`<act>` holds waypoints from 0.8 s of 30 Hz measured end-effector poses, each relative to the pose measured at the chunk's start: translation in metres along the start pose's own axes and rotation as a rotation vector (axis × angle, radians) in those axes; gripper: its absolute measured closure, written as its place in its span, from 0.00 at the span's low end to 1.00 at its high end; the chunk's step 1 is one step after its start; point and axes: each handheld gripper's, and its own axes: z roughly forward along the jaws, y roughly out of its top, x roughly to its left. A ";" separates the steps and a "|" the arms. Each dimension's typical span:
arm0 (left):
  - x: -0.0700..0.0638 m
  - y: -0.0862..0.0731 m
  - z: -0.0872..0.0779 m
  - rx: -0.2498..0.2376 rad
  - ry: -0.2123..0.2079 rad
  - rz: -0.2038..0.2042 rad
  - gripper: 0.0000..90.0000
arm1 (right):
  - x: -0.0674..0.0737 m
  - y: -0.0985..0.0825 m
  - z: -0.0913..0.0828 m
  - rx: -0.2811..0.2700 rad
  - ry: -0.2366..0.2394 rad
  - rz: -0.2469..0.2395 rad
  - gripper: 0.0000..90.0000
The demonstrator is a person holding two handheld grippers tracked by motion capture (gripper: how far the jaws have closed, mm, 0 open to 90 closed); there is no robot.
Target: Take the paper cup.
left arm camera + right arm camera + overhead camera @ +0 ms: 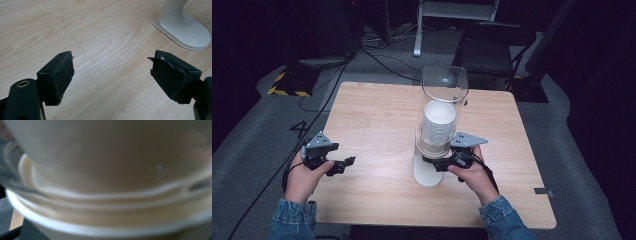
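Note:
A clear tube dispenser (445, 82) stands on a white base (427, 176) near the middle of the wooden table (377, 115). Inside it is a stack of white paper cups (439, 122). My right gripper (438, 162) reaches in from the right at the bottom of the stack, just above the base. Its jaws are hidden there. The right gripper view is very close and blurred, with nested cup rims (105, 225) across it. My left gripper (346, 164) rests low over the table's left front, open, with bare wood between its pads (60, 77). The white base (185, 30) lies beyond it.
A dark folding chair (492, 40) and a white stand (452, 10) are behind the table. Cables run over the grey floor at the left. Yellow-black tape (287, 85) marks the far left floor.

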 end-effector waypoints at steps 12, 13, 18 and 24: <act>0.000 -0.001 0.000 0.000 -0.002 -0.002 0.20 | 0.003 -0.004 0.002 -0.035 -0.046 -0.011 0.36; 0.000 -0.001 0.000 0.000 -0.002 -0.001 0.20 | 0.003 -0.004 0.001 -0.033 -0.047 -0.011 0.36; 0.000 -0.001 0.001 0.000 -0.004 -0.005 0.20 | 0.004 -0.004 0.001 -0.029 -0.048 -0.015 0.37; -0.001 -0.001 0.002 0.001 -0.005 -0.009 0.20 | 0.003 -0.009 0.003 -0.010 -0.048 -0.008 0.38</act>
